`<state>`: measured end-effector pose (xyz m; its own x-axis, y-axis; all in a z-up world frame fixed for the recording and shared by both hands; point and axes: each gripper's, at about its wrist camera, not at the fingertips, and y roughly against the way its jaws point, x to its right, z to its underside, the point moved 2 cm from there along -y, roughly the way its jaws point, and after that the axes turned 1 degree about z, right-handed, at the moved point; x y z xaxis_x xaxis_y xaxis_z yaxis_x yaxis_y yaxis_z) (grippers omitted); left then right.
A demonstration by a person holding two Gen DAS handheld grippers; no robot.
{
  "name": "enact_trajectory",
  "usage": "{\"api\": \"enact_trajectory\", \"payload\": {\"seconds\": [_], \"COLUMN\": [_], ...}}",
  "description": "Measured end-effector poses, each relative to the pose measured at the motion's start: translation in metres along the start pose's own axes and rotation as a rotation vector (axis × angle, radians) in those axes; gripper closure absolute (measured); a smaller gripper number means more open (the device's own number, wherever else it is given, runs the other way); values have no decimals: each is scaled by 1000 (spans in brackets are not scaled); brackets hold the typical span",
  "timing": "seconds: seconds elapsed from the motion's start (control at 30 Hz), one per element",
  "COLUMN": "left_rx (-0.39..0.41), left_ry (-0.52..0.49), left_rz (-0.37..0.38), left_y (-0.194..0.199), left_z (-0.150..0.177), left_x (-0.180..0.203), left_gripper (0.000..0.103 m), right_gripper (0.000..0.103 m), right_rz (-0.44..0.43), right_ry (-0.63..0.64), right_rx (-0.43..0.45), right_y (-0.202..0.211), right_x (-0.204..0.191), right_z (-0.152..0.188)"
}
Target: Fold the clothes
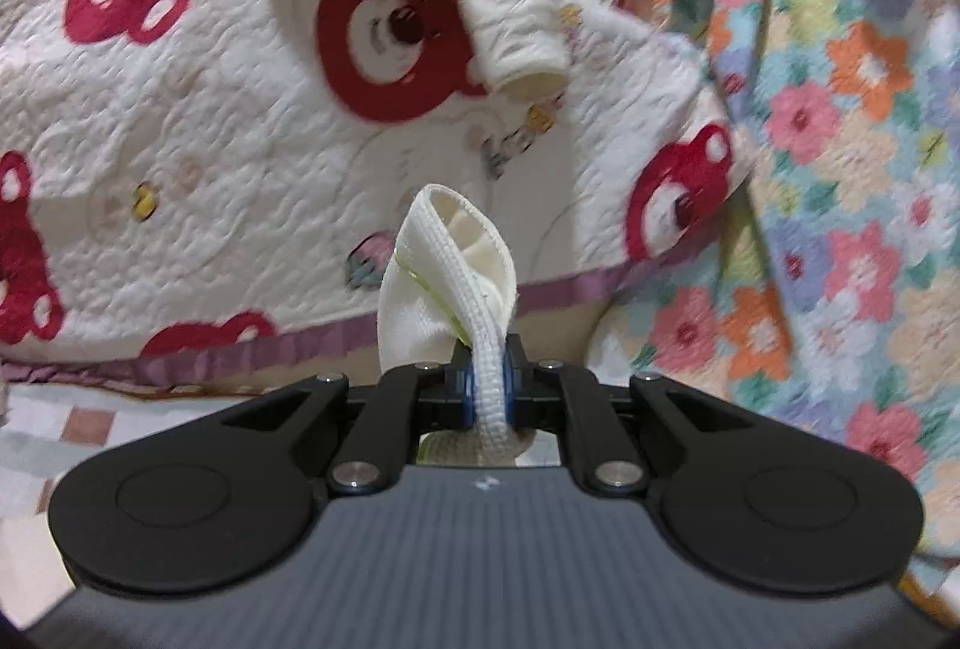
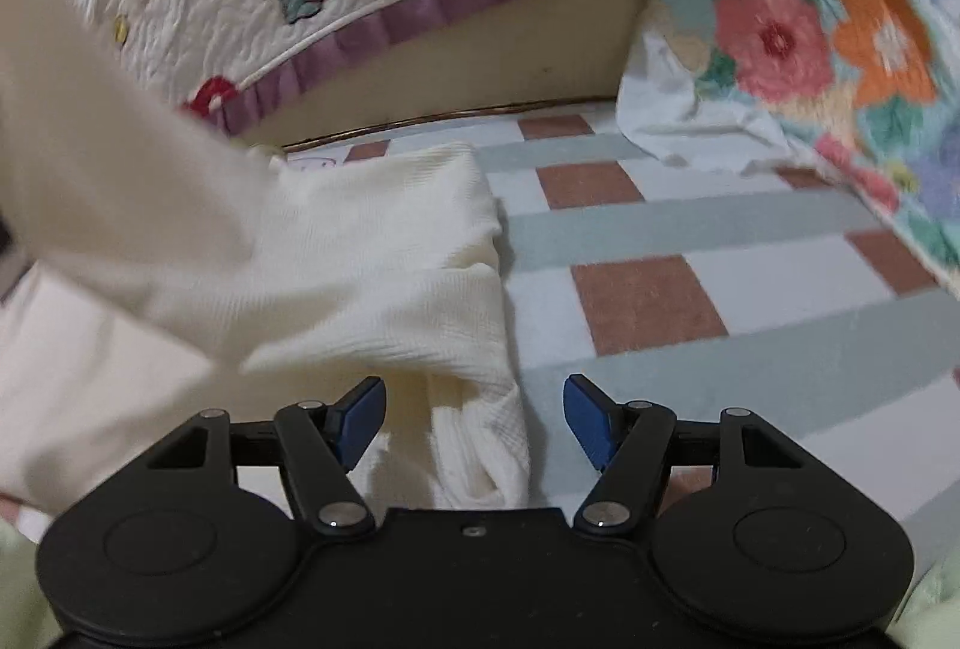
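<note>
Left gripper (image 1: 491,391) pinches the ribbed hem of a cream garment (image 1: 447,265), its edge standing up before the bear quilt (image 1: 198,109). Right gripper (image 2: 474,421) spread, pads empty, above the cream garment (image 2: 360,253) lying on the checked sheet (image 2: 690,241).

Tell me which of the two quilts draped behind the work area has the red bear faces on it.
The cream quilt on the left, edged with a purple ruffle, carries the red bear faces. The other quilt, on the right, is a patchwork of pink, orange and blue flowers instead.
</note>
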<state>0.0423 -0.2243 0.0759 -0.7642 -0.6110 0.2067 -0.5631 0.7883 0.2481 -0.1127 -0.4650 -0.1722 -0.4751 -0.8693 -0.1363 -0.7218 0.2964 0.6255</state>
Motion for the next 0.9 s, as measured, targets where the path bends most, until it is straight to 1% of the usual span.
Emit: {"api": "enact_trajectory", "payload": {"seconds": [0.03,0.1,0.13,0.17,0.27,0.33,0.37,0.43,0.5,0.53,0.63,0.7,0.73,0.83,0.9], "left_rx": [15,45,63,76,71,26,-10,-94,-193,-237,-356,-404,-415,-436,-431], "left_ry": [7,18,21,20,7,1,-2,-6,-14,-4,90,175,197,188,168], "left_rz": [20,44,44,34,-35,-103,-138,-205,-281,-311,-380,-416,-427,-467,-497], "left_y": [2,7,11,15,26,27,26,23,18,15,7,4,5,6,12], "left_z": [-6,-18,-23,-27,-26,-12,-1,25,59,76,124,146,152,163,164], "left_x": [3,8,8,6,-8,-26,-36,-55,-79,-91,-133,-157,-164,-172,-173], "left_gripper": [95,95,95,95,95,95,95,95,95,95,95,95,95,95,94], "right_gripper": [33,33,33,34,36,36,36,36,36,36,35,35,35,34,34], "right_rz": [-10,13,48,84,118,140,151,159,168,170,171,169,169,172,170], "right_ry": [10,35,42,49,9,-19,-33,-31,-28,-20,-7,-3,1,-1,-7], "right_rx": [1,-10,-15,-20,-3,9,15,17,20,19,19,19,18,19,17], "right_y": [-2,-11,-17,-22,-21,-20,-20,-20,-21,-21,-22,-21,-21,-20,-20], "right_x": [-2,-4,-3,-2,9,16,20,20,21,20,20,20,19,19,20], "right_z": [-1,-3,-4,-4,-2,-1,0,0,0,-1,-1,-1,-1,0,-1]}}
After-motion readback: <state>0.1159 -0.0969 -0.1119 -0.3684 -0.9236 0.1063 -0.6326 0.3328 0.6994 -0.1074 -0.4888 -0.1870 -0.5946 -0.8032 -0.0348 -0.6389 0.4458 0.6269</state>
